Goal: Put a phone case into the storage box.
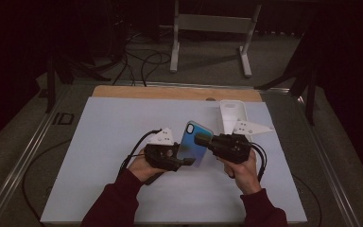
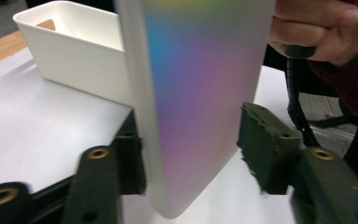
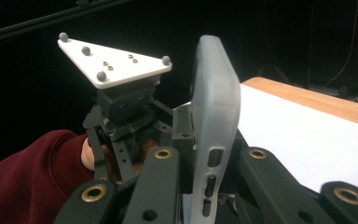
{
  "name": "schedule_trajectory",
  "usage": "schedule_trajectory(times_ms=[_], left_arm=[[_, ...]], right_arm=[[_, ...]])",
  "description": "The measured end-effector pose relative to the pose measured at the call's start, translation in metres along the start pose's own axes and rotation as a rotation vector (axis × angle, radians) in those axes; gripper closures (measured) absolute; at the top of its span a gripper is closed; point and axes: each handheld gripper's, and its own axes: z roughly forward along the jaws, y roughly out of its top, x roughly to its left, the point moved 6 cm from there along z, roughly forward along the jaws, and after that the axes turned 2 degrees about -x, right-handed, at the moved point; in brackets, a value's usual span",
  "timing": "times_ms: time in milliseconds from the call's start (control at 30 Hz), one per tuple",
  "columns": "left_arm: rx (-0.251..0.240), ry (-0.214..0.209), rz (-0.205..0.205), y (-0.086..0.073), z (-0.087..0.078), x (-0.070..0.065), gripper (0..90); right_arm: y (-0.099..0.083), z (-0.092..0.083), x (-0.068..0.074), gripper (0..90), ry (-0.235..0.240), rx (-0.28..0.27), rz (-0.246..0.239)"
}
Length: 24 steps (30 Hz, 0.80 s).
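Note:
An iridescent blue-to-pink phone case (image 1: 196,142) is held upright above the white mat between both grippers. My right gripper (image 1: 199,139) comes in from the right and is shut across the thin side of the case (image 3: 214,116), near its side buttons. My left gripper (image 1: 189,162) reaches in from the left at the case's lower corner. In the left gripper view the case (image 2: 200,93) stands between the jaws of that gripper (image 2: 191,149), with one pad against each long edge. The person's right hand (image 2: 317,28) is behind it.
A white bin (image 1: 231,116) stands just behind the grippers at the back right of the mat (image 1: 113,142); it is also in the left gripper view (image 2: 70,51). A wooden strip (image 1: 170,92) runs along the table's far edge. Cables trail from both grippers.

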Motion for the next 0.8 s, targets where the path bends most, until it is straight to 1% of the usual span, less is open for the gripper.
schedule_trajectory(times_ms=[100,133,167,200,233,267,300,333,367,400,433,467,500,533,600,700,767,800], left_arm=[[0.007,0.004,0.007,-0.002,0.001,0.001,53.2],[0.006,0.000,0.006,-0.003,0.001,0.001,56.7],[0.006,0.000,0.006,-0.003,0.001,0.001,59.3],[0.006,0.000,0.006,-0.003,0.001,0.001,59.3],[0.006,-0.009,0.012,-0.005,0.000,0.000,64.8],[0.008,-0.008,0.017,-0.006,0.000,0.000,66.6],[0.008,-0.008,0.017,-0.006,0.000,0.000,68.3],[0.008,-0.008,0.018,-0.006,0.000,0.000,68.3],[0.008,-0.007,0.020,-0.005,0.000,0.000,70.1],[0.009,-0.005,0.021,-0.005,0.000,0.001,72.1],[0.003,-0.010,0.016,-0.005,-0.001,0.001,73.6],[0.003,-0.010,0.016,-0.005,-0.001,0.001,75.2],[-0.005,-0.016,0.017,-0.005,-0.001,0.000,78.3],[-0.002,-0.014,0.023,-0.005,-0.001,0.000,79.8],[0.002,-0.004,0.028,-0.006,0.000,0.000,80.3],[0.002,0.017,0.042,-0.005,0.000,0.000,80.5],[0.001,0.023,0.044,-0.005,-0.001,0.001,80.7],[-0.001,0.041,0.045,-0.004,-0.002,0.002,80.8]], right_arm=[[0.000,-0.001,0.000,81.6,0.004,0.008,-0.013],[-0.001,-0.001,0.000,79.2,0.003,0.024,-0.024],[-0.001,-0.001,0.000,79.2,0.003,0.024,-0.024],[-0.001,-0.001,-0.001,79.2,-0.006,0.033,-0.037],[-0.002,-0.001,-0.003,71.2,-0.020,0.047,-0.043],[-0.002,-0.001,-0.004,69.3,-0.025,0.056,-0.048],[-0.002,-0.001,-0.004,69.3,-0.025,0.056,-0.048],[-0.002,-0.001,-0.005,66.7,-0.031,0.062,-0.052],[-0.003,0.000,-0.005,63.6,-0.040,0.064,-0.049],[-0.003,0.001,-0.006,60.6,-0.045,0.074,-0.056],[-0.003,0.001,-0.007,58.4,-0.051,0.077,-0.052],[-0.003,0.001,-0.007,58.4,-0.051,0.077,-0.052],[-0.004,0.002,-0.008,49.8,-0.058,0.090,-0.056],[-0.005,0.003,-0.008,46.3,-0.063,0.098,-0.051],[-0.006,0.005,-0.008,42.6,-0.068,0.121,-0.055],[-0.006,0.007,-0.008,37.8,-0.083,0.127,-0.062],[-0.007,0.008,-0.009,32.5,-0.112,0.136,-0.072],[-0.007,0.008,-0.010,31.4,-0.127,0.145,-0.073]])
